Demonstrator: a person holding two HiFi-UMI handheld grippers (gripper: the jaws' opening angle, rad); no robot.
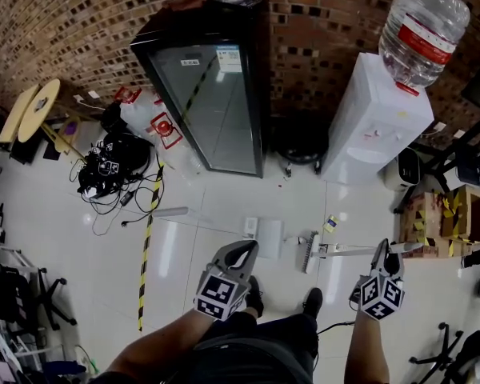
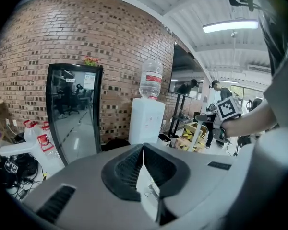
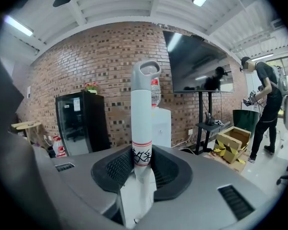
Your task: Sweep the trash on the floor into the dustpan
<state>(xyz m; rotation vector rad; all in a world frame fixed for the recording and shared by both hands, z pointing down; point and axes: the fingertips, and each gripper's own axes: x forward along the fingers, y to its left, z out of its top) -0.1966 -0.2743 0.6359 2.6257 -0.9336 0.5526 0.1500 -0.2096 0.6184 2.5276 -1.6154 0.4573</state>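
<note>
I stand on a white tiled floor. My right gripper (image 1: 382,250) (image 3: 143,159) is shut on the white broom handle (image 3: 145,109), which rises between its jaws. The broom head (image 1: 310,252) rests on the floor ahead of my feet. A grey dustpan (image 1: 270,238) lies just left of the broom head, beyond the tip of my left gripper (image 1: 242,249) (image 2: 143,150). That gripper's jaws are shut on a thin white piece (image 2: 149,190), seemingly the dustpan's handle. A small yellow and blue scrap of trash (image 1: 330,224) lies on the floor past the broom head.
A black glass-door fridge (image 1: 212,94) and a white water dispenser (image 1: 376,126) stand against the brick wall. A cable tangle (image 1: 108,170), striped floor tape (image 1: 146,254) and a grey object (image 1: 170,211) lie at left. Cardboard boxes (image 1: 444,218) sit right. A person (image 3: 264,109) stands there.
</note>
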